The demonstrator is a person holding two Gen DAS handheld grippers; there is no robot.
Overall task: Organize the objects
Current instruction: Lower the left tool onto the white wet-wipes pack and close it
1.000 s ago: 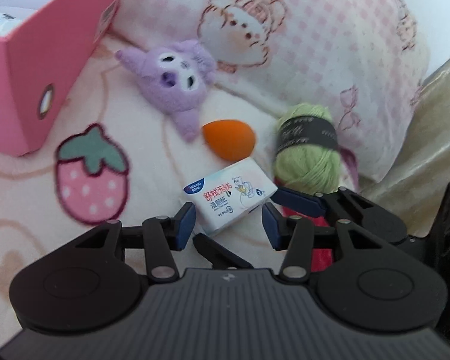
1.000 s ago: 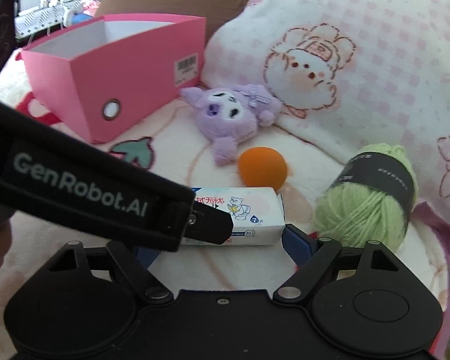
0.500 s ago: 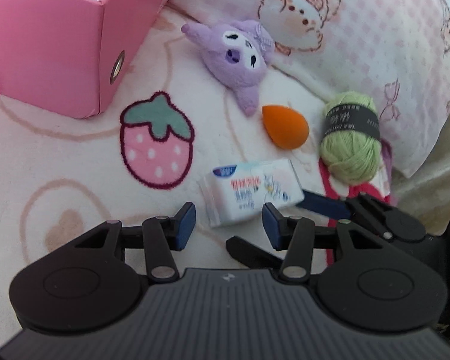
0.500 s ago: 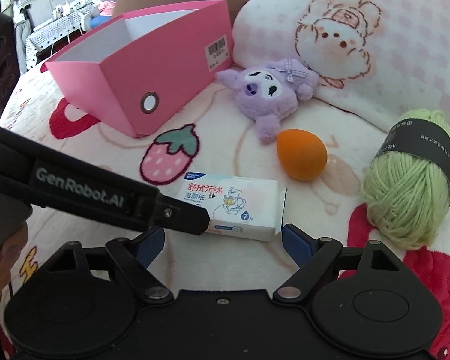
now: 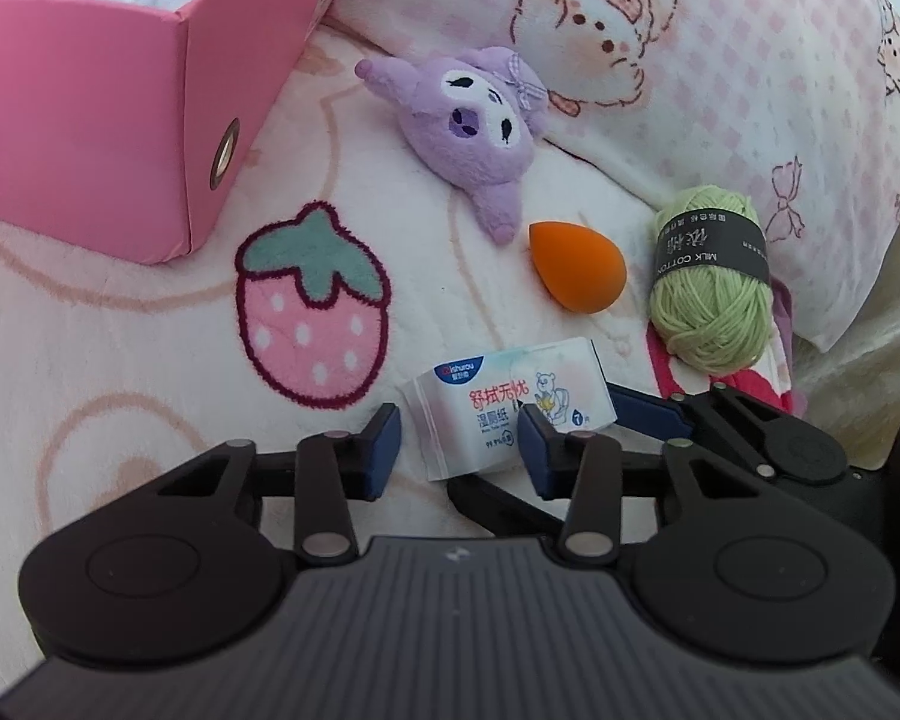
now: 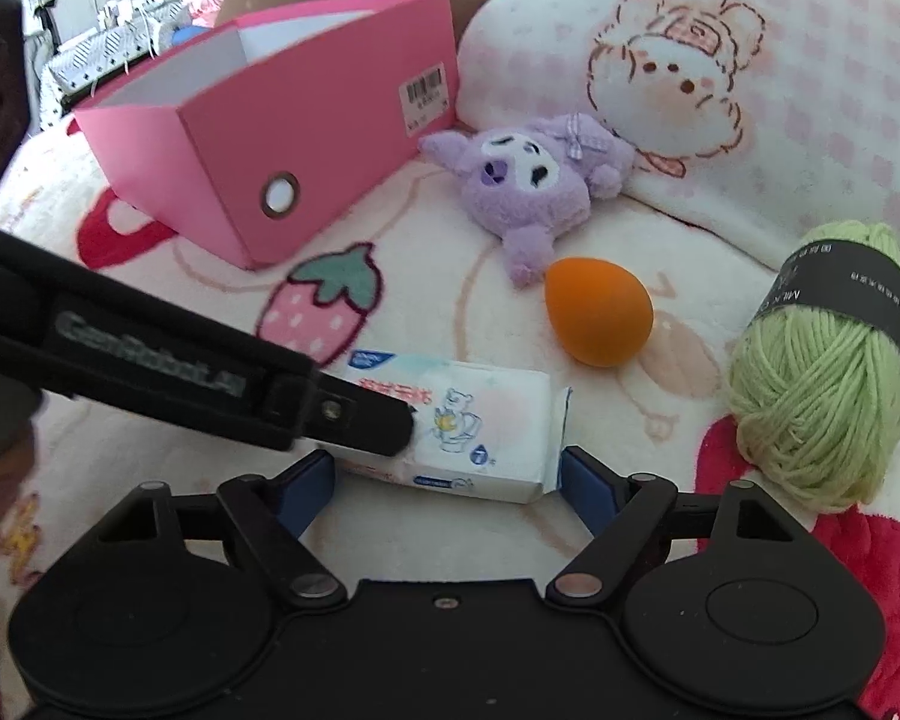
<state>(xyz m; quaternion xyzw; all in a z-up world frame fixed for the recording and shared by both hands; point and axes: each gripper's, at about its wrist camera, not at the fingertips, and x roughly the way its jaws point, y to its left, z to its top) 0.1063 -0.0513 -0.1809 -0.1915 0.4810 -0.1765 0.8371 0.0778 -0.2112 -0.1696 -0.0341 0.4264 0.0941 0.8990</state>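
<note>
A white wet-wipes pack (image 5: 510, 402) (image 6: 480, 426) lies on the blanket, and both grippers are at it. My left gripper (image 5: 459, 441) has the pack's near end between its jaws, which are closing; a gap still shows at the left pad. Its finger (image 6: 360, 414) reaches across the pack's left part. My right gripper (image 6: 444, 480) straddles the pack lengthwise, its jaws closing with the blue pads at the pack's two ends. Beyond lie an orange egg-shaped sponge (image 5: 576, 264) (image 6: 597, 312), a purple plush (image 5: 474, 132) (image 6: 528, 180) and a green yarn ball (image 5: 711, 282) (image 6: 822, 372).
An open pink box (image 5: 90, 120) (image 6: 306, 138) stands at the back left on the strawberry-print blanket (image 5: 120, 360). A pink checked pillow (image 5: 720, 60) (image 6: 780, 90) rises behind the objects. A person's hand (image 6: 0, 468) shows at the left edge.
Both views have swung so the pink box shows more. The left jaws have narrowed at the wipes pack. The right jaws have drawn in a little around it.
</note>
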